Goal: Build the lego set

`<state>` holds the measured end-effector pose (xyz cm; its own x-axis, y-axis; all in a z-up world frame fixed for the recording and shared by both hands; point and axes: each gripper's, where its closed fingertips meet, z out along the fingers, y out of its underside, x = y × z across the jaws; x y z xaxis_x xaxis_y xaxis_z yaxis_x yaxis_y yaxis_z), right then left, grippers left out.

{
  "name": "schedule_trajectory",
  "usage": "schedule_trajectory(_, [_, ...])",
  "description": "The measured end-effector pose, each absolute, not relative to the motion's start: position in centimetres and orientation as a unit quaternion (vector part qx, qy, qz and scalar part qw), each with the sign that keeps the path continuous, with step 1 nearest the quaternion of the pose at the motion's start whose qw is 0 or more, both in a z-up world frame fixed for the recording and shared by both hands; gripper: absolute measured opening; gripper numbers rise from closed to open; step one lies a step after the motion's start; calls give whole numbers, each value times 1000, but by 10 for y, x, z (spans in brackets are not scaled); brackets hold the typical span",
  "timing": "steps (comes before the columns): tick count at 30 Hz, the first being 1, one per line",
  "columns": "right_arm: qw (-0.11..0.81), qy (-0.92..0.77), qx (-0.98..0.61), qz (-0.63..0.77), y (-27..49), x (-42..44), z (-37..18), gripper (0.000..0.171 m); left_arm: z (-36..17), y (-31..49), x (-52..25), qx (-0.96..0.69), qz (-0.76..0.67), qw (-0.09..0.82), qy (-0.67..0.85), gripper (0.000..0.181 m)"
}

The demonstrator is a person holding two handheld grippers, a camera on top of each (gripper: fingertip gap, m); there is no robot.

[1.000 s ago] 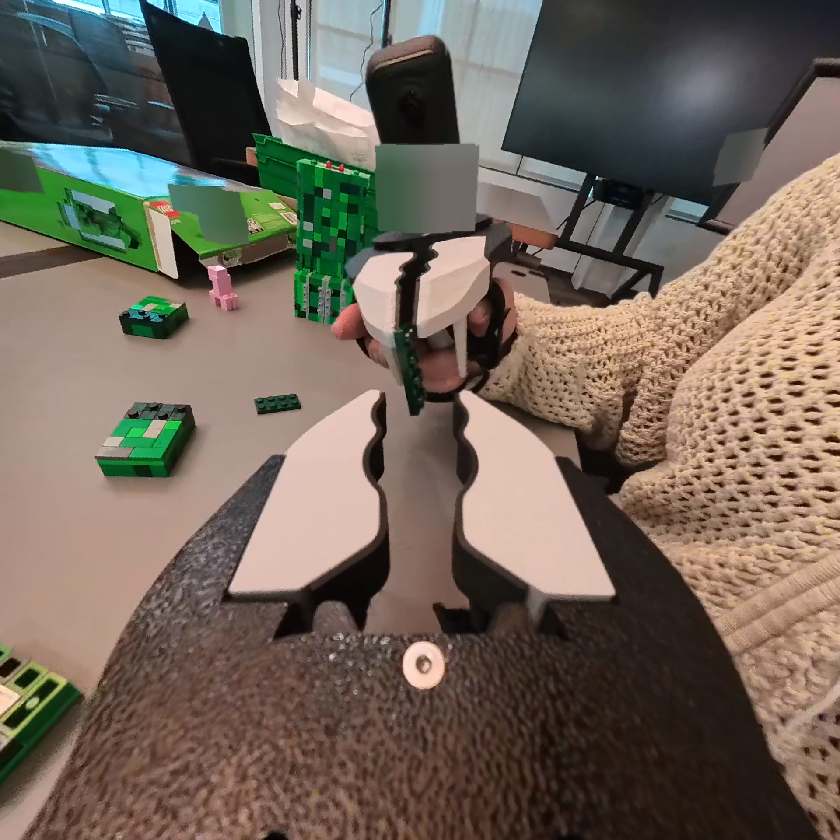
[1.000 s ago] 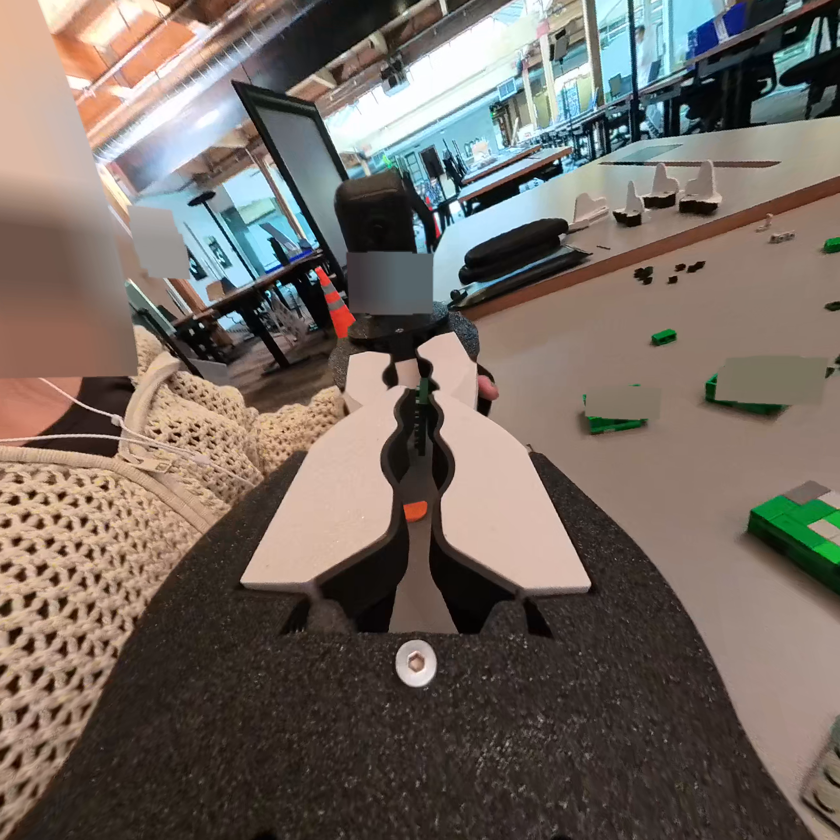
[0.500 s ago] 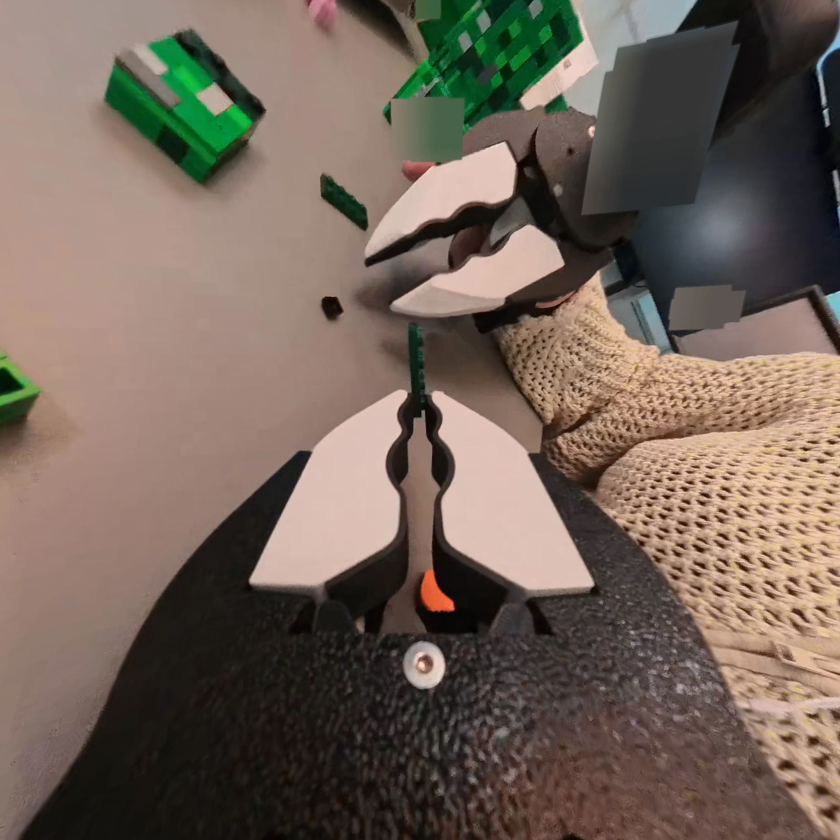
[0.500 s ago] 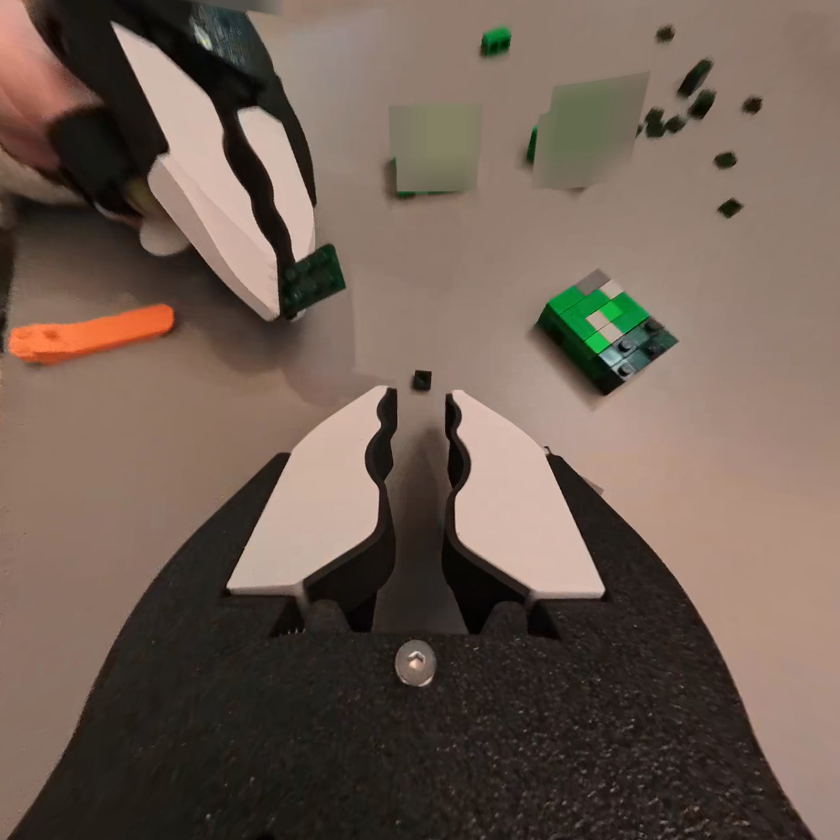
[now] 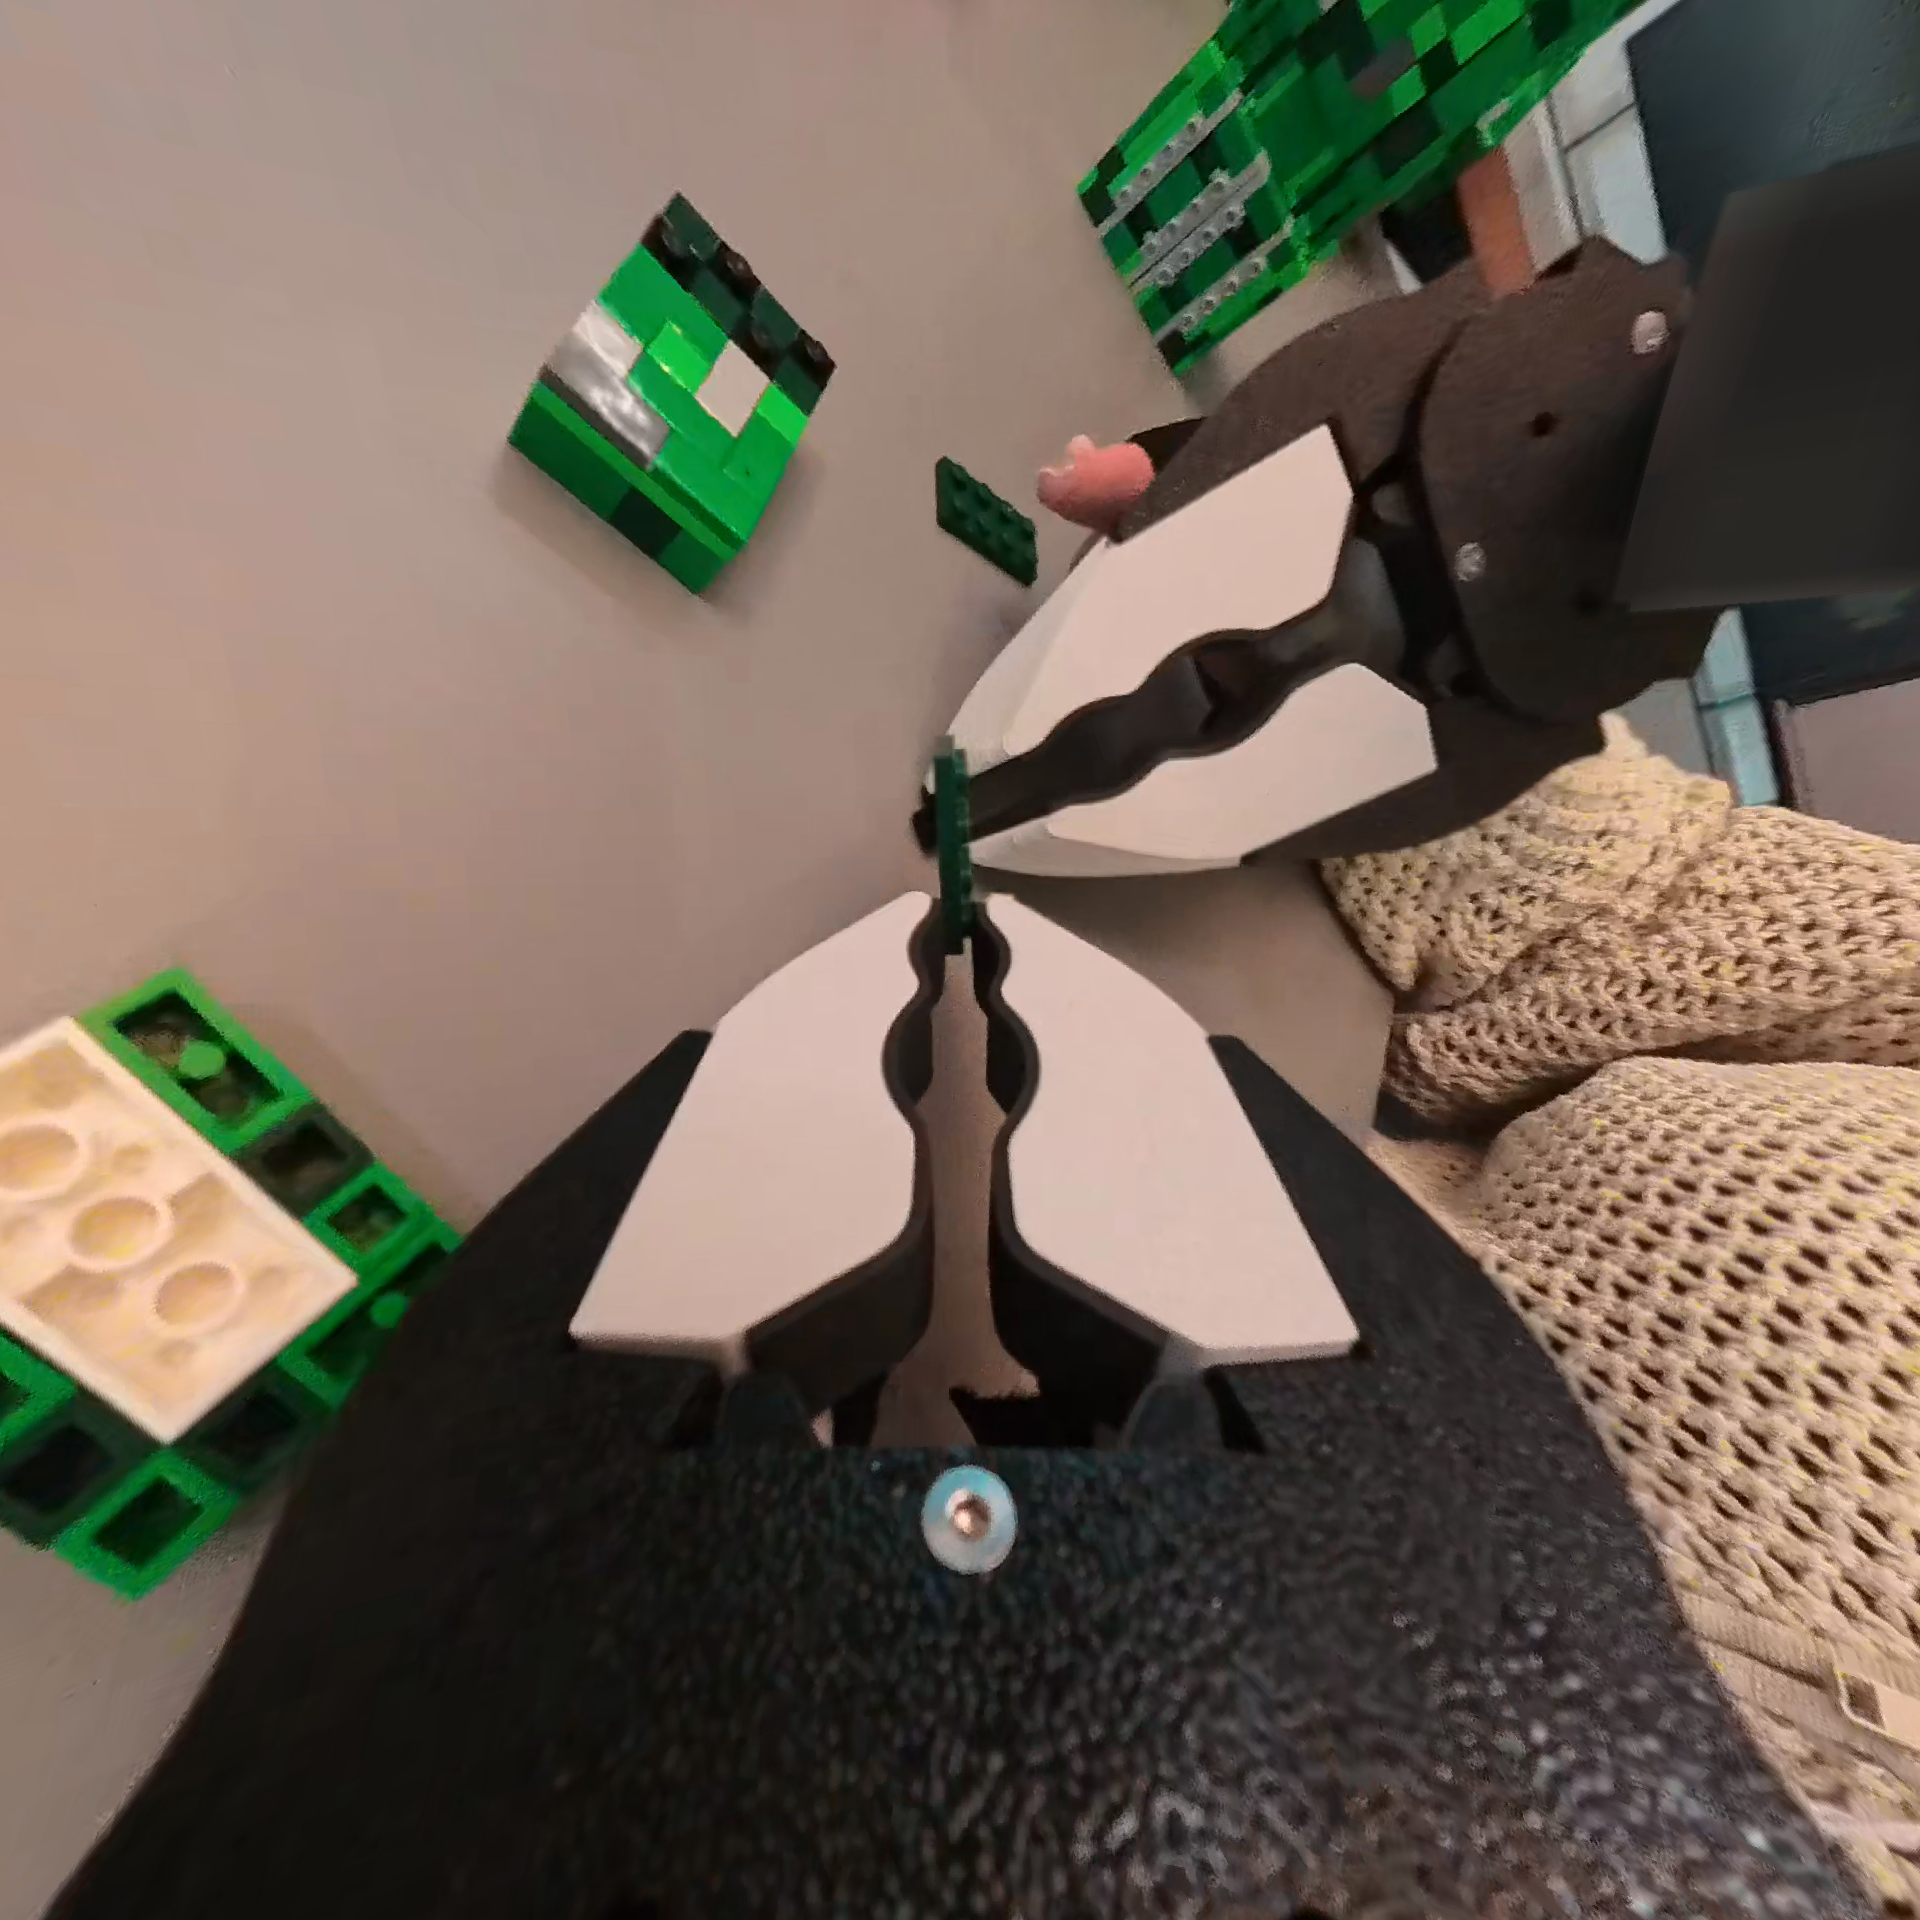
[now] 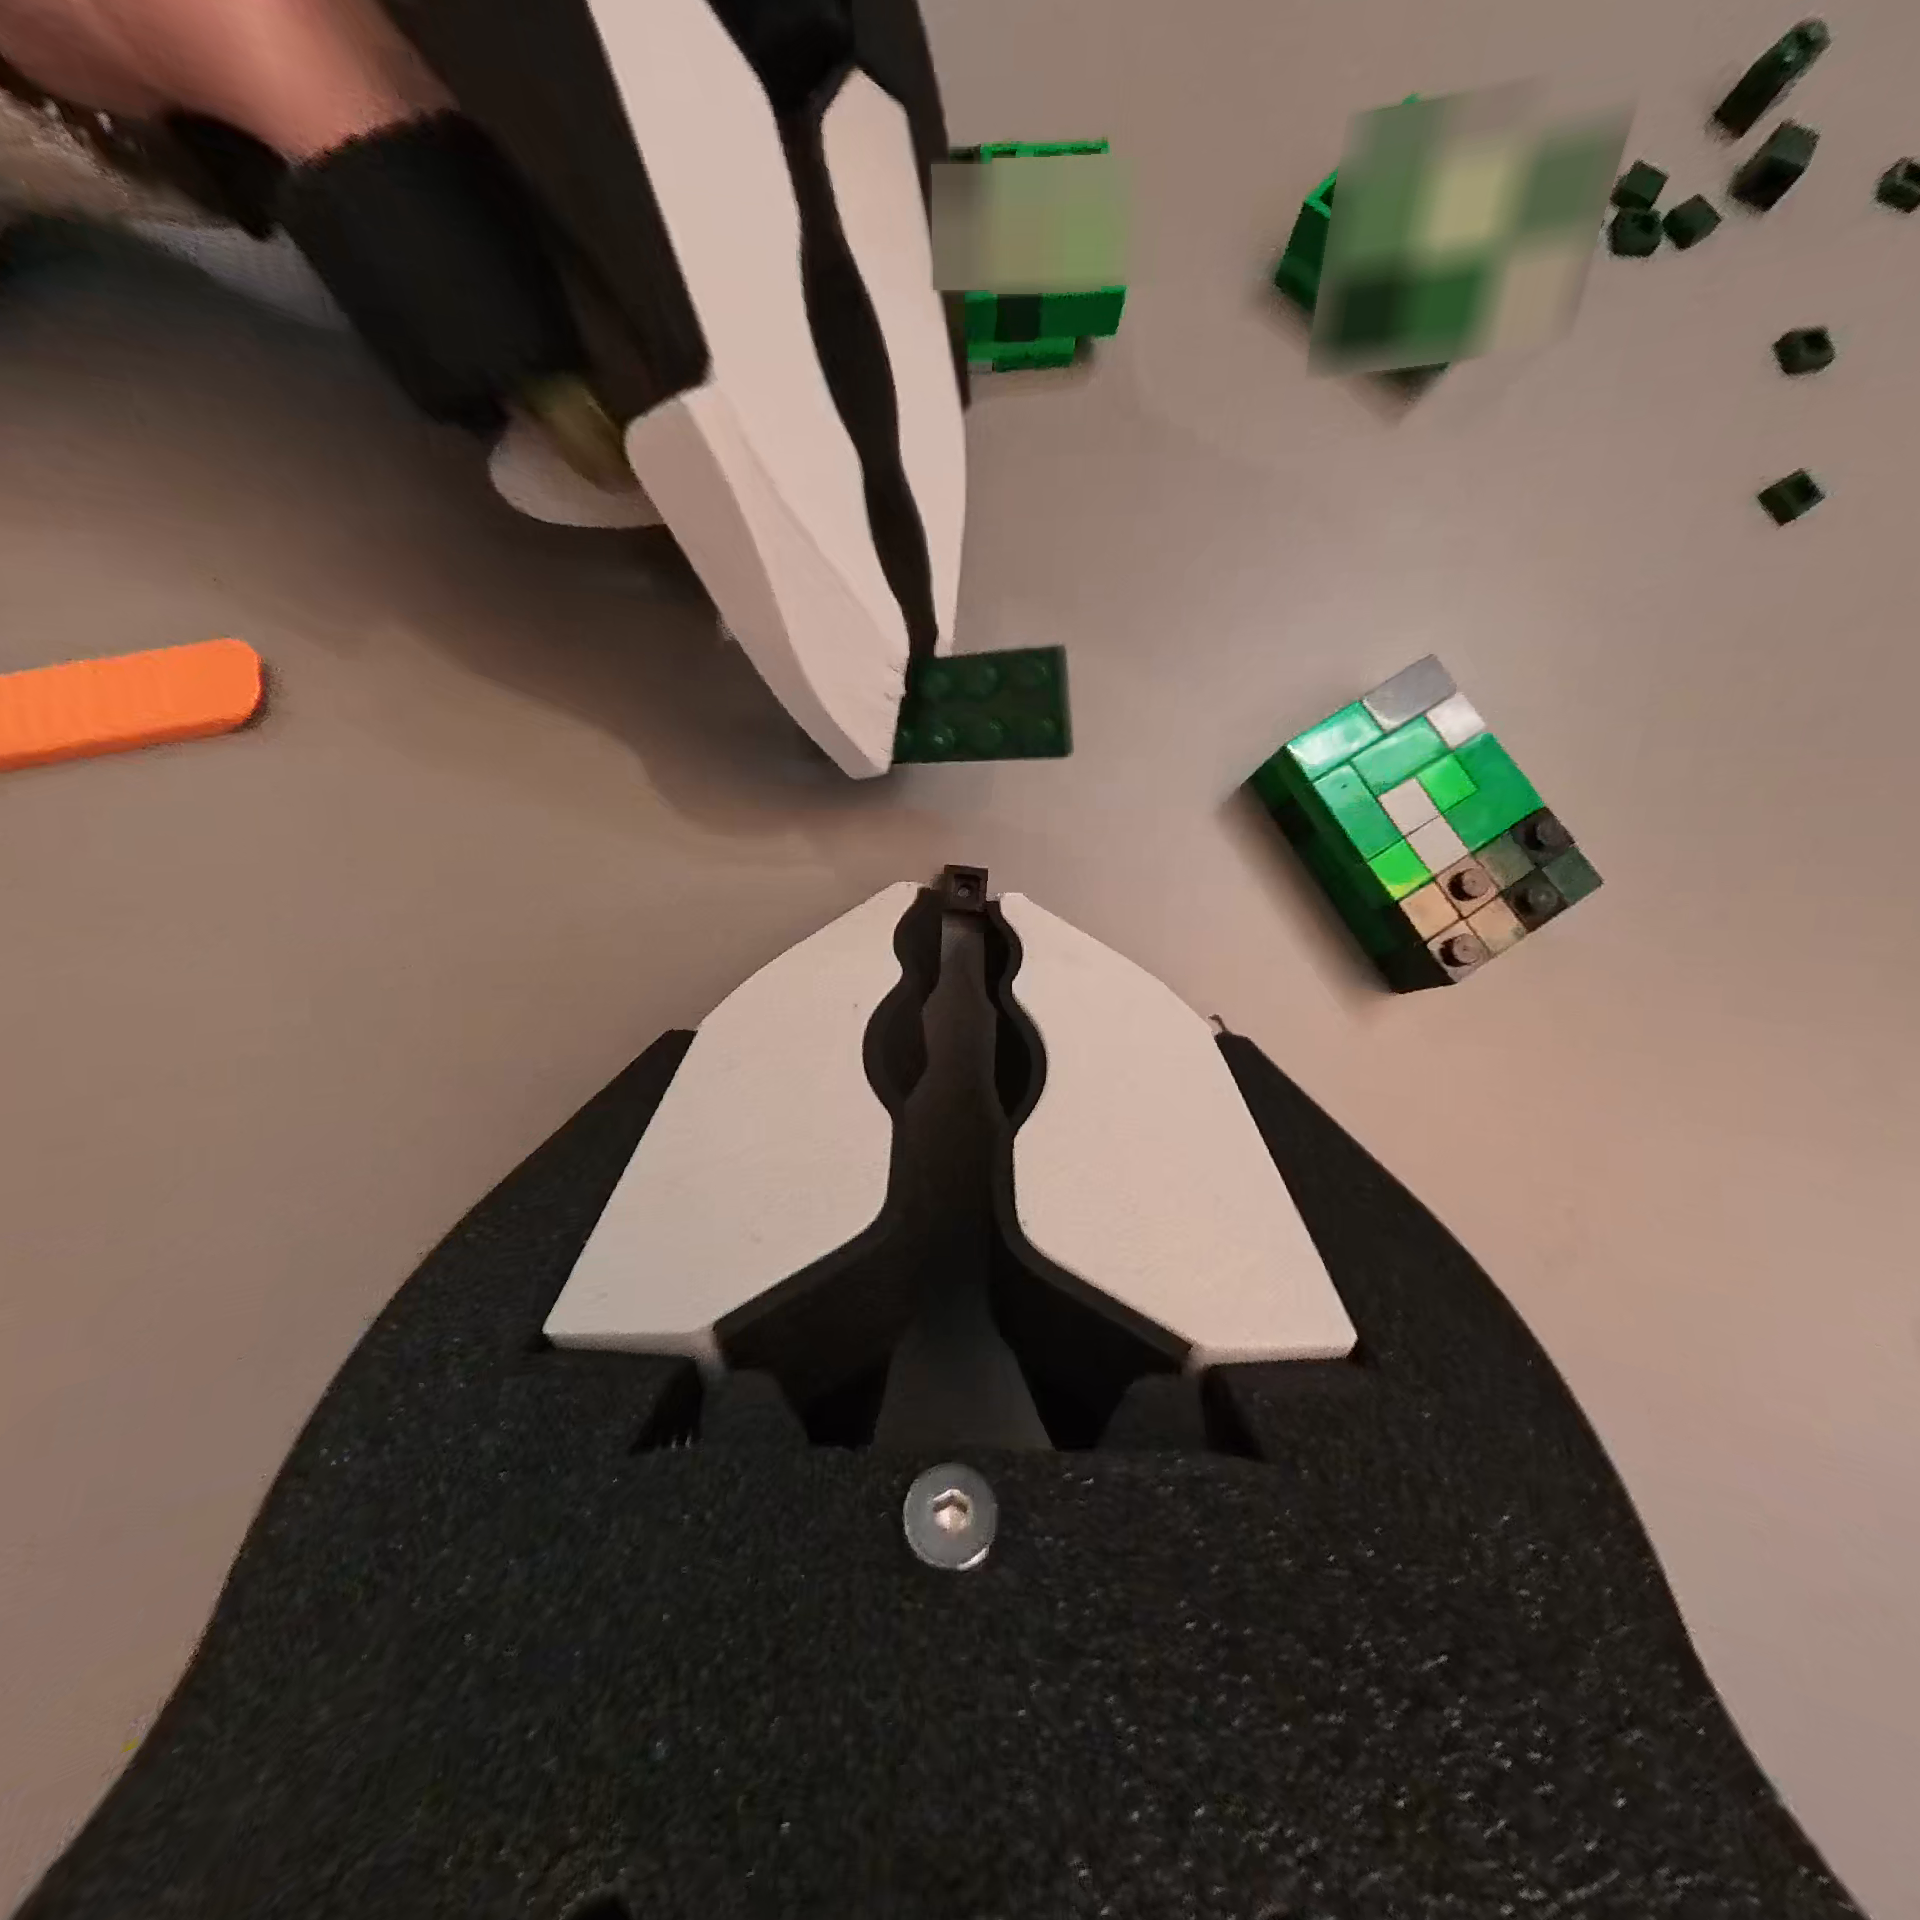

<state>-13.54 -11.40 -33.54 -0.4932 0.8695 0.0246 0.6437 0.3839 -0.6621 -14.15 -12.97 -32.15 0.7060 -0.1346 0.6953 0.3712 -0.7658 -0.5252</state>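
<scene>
The grey table (image 5: 312, 675) fills both views, with a cream knit sleeve (image 5: 1662, 1195) along its right edge in the left wrist view. A tall green figure (image 5: 1299, 135) stands at the far end. At the near left an upturned green block (image 5: 187, 1247) shows a cream underside. A green cube (image 5: 665, 405), tiled in green, grey and white with dark studs along one edge, sits on the table; the same cube (image 6: 1423, 821) lies to the right in the right wrist view. Two more green builds lie farther off, partly under blur patches. An orange tool (image 6: 125, 701) lies at the left edge.

The left gripper (image 5: 954, 920) has its fingers closed on the edge of a dark green plate (image 5: 953, 831), held upright off the table; in the right wrist view this plate (image 6: 987, 707) shows its studded face beside the left gripper (image 6: 904, 707). The right gripper (image 6: 964, 894) pinches a small black piece (image 6: 964, 888) at its tips. In the left wrist view the right gripper (image 5: 966, 821) meets the plate's side. A loose plate (image 5: 985, 520) lies near the cube. Small dark pieces (image 6: 1766, 208) are scattered at the far right.
</scene>
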Motion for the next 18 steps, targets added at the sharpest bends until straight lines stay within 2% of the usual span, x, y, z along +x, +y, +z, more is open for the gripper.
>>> schedule_trajectory(8, [237,-812,-443,296,-116,-138,-322,8,-320,-128,-137,-854,-395,332,-59,4])
schedule_trajectory(18, [248,-820,-435,278,-115,-137,-321,7,-317,-127,-130,-847,-409,336,-48,4])
